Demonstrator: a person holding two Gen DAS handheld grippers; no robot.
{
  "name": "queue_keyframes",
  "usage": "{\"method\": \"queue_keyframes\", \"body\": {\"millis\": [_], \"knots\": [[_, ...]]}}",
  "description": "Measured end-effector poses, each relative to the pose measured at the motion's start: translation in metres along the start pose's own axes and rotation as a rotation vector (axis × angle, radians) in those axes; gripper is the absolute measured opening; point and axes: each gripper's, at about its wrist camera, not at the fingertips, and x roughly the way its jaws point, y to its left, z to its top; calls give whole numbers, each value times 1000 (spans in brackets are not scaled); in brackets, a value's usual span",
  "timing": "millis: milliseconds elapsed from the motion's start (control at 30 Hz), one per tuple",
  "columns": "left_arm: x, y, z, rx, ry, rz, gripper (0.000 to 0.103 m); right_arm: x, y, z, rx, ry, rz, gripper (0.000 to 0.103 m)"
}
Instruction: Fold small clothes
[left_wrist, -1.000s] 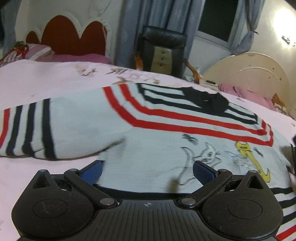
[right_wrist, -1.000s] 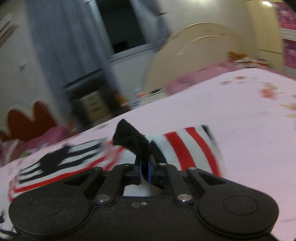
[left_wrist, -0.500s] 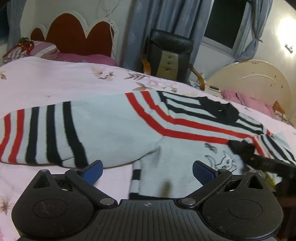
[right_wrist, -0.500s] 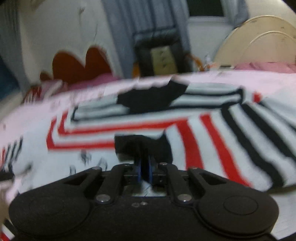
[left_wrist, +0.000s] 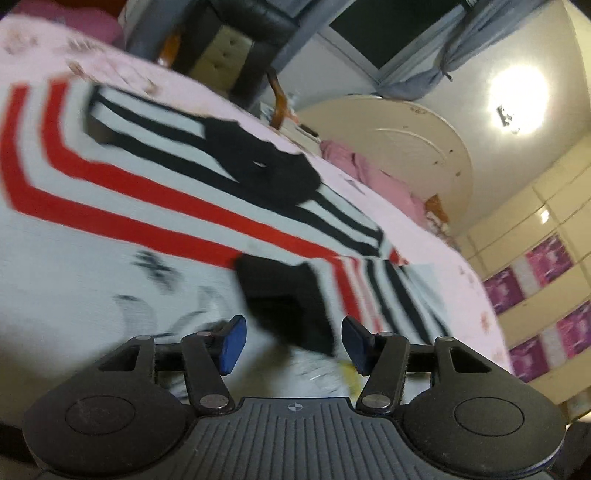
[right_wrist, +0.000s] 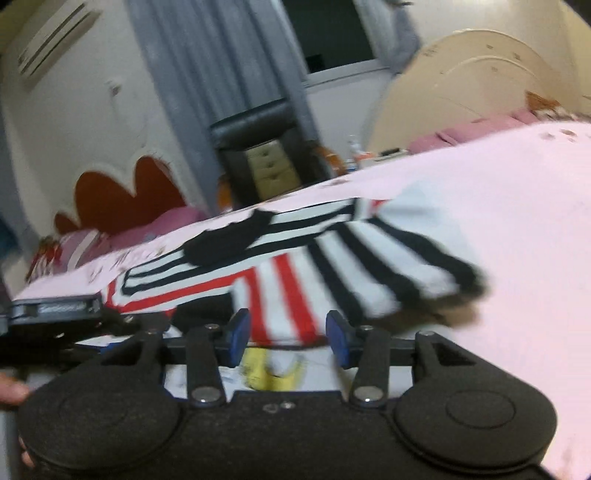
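Observation:
A small pale knit sweater (left_wrist: 110, 236) with red and black stripes and a black collar (left_wrist: 266, 170) lies on the pink bed; it also shows in the right wrist view (right_wrist: 295, 258). Its right sleeve (right_wrist: 388, 273) is folded over the chest, black cuff (left_wrist: 291, 306) lying just ahead of my left gripper (left_wrist: 291, 343), which is open and empty. My right gripper (right_wrist: 286, 338) is open, just above the sleeve's fold and a yellow cat print (right_wrist: 266, 369). The left gripper's body (right_wrist: 55, 310) shows at the right wrist view's left edge.
The pink floral bedsheet (right_wrist: 498, 221) spreads around the sweater. A black chair (right_wrist: 266, 155), grey curtains (right_wrist: 207, 92) and a cream round headboard (left_wrist: 417, 155) stand beyond the bed. A red scalloped headboard (right_wrist: 122, 195) and pillows are at the far left.
My right gripper carried the sleeve cuff across onto the sweater's chest, then opened and let it go. My left gripper swung right over the sweater body, towards the cuff.

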Motion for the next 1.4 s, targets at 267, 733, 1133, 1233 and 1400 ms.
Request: {"method": "queue_keyframes", "body": {"millis": [267, 733, 1133, 1233, 1400], "knots": [[40, -7, 15, 0, 5, 63, 5, -10, -47, -11, 168, 1, -40, 45], [-22, 52, 39, 46, -89, 131, 5, 32, -99, -15, 652, 14, 167, 48], [-21, 62, 32, 30, -100, 117, 5, 67, -125, -20, 857, -7, 195, 39], [-27, 57, 30, 53, -126, 118, 5, 64, -128, -22, 890, -32, 205, 15], [-30, 53, 27, 82, -129, 147, 5, 66, -119, -17, 755, 6, 74, 8]]}}
